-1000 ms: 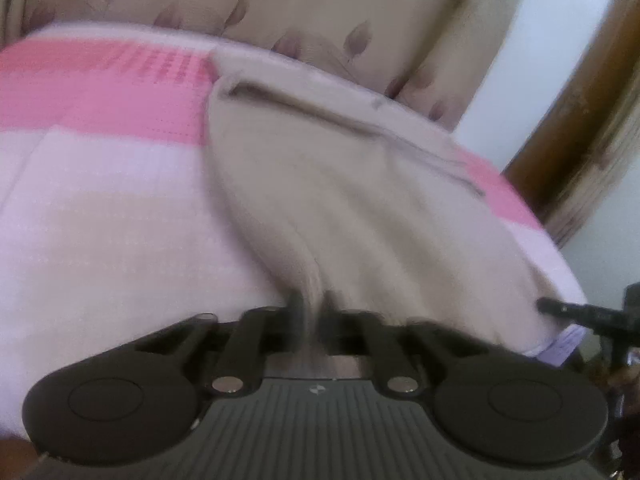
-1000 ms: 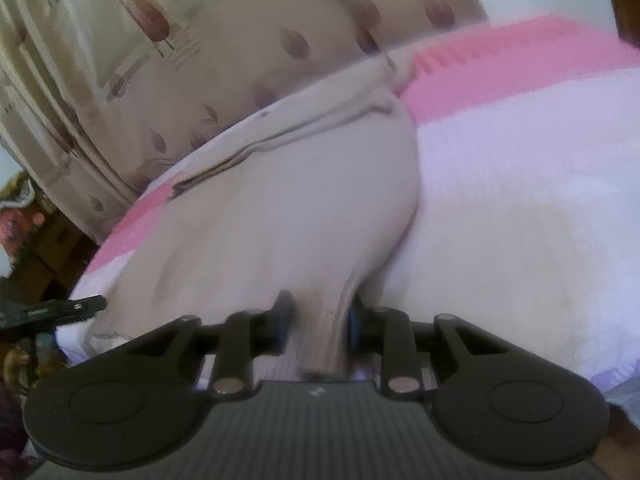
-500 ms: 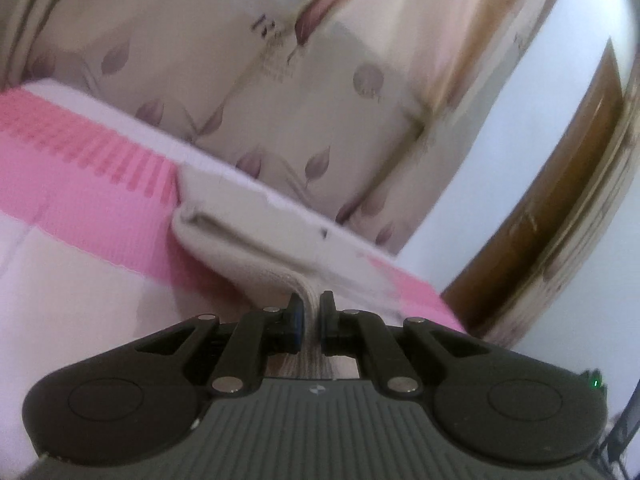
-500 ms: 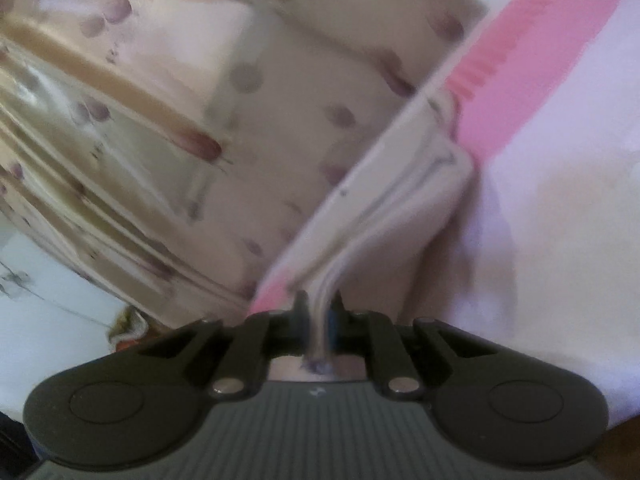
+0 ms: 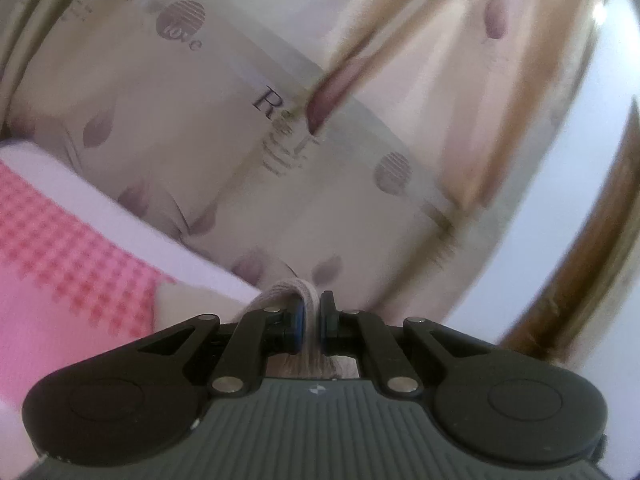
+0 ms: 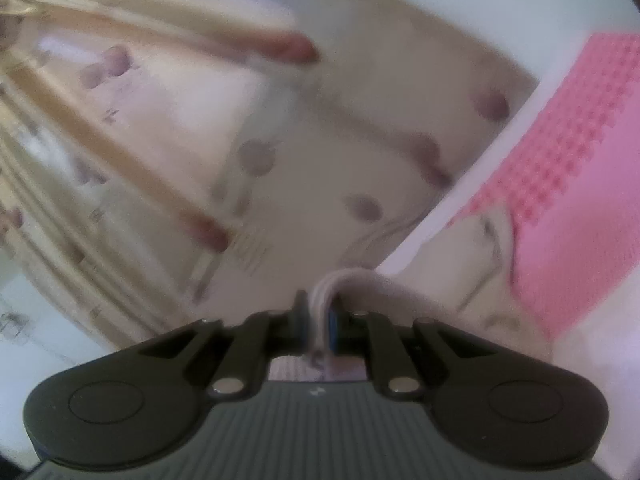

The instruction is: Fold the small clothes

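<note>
Both grippers risen since before | left gripper (image 5: 311, 322), right gripper (image 6: 320, 320) clamp beige garment (image 5: 286, 292)

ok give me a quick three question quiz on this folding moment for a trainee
1. True or false: the left gripper is shut on the beige cloth.
2. What is pinched in the right gripper? A) the curtain B) the beige cloth C) nothing
3. What colour is the checked band on the bedsheet?

Key: 1 true. 2 B. 3 pink.
</note>
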Demonstrator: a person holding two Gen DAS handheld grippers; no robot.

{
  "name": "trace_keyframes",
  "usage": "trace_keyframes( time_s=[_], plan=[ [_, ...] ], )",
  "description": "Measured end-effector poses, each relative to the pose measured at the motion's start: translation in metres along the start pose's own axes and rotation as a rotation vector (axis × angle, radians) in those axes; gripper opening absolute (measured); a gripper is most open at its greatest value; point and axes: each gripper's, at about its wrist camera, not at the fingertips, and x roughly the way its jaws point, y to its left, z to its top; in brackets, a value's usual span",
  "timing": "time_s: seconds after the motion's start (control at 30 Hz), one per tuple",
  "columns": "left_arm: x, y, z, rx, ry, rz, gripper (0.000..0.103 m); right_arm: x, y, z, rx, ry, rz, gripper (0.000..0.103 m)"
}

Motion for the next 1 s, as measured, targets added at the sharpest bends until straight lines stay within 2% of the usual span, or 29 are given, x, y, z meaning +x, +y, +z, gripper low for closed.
trace_keyframes(
  time_s=[0.13,0.23,0.37,0.43,0.47,0.5,0.53,0.57,0.6,0.63,0.7,0.8,0.93,1.0],
  plan=[
    [0.062,0.009,0.009,-0.007,0.018,0.070,0.007,0.042,-0.025,0.036,0.037,-0.031,-0.082,0.010],
    [0.105,0.022,0.003,-0.005,0.049,0.140,0.007,0.077,-0.052,0.055,0.083,-0.037,-0.148,0.010],
    [0.151,0.048,-0.013,-0.027,0.140,0.222,0.008,0.117,-0.092,0.057,0.126,-0.009,-0.252,0.010],
    [0.160,0.056,-0.020,-0.015,0.149,0.261,0.013,0.126,-0.109,0.056,0.132,-0.005,-0.264,0.012],
    [0.162,0.060,-0.021,-0.008,0.150,0.259,0.018,0.127,-0.114,0.055,0.138,-0.021,-0.276,0.013],
    [0.163,0.063,-0.021,-0.004,0.141,0.252,0.036,0.125,-0.121,0.056,0.155,-0.039,-0.266,0.013],
    [0.159,0.065,-0.020,-0.002,0.117,0.247,0.060,0.123,-0.127,0.056,0.182,-0.059,-0.236,0.013],
    [0.157,0.064,-0.018,0.004,0.086,0.256,0.073,0.118,-0.130,0.055,0.198,-0.079,-0.217,0.013],
    [0.152,0.063,-0.016,0.015,0.041,0.269,0.093,0.115,-0.130,0.053,0.186,-0.087,-0.212,0.014],
    [0.146,0.061,-0.014,0.027,-0.010,0.277,0.100,0.112,-0.127,0.052,0.153,-0.081,-0.210,0.014],
    [0.137,0.057,-0.008,0.045,-0.048,0.271,0.100,0.110,-0.116,0.047,0.063,-0.039,-0.221,0.014],
    [0.126,0.055,-0.005,0.039,-0.026,0.232,0.100,0.115,-0.094,0.032,-0.070,0.052,-0.209,0.014],
    [0.113,0.042,-0.019,0.131,0.032,0.218,0.100,0.141,-0.052,0.008,-0.303,0.254,-0.183,0.014],
    [0.110,0.032,-0.031,0.203,0.066,0.225,0.101,0.164,-0.037,-0.006,-0.427,0.356,-0.239,0.014]
  ],
)
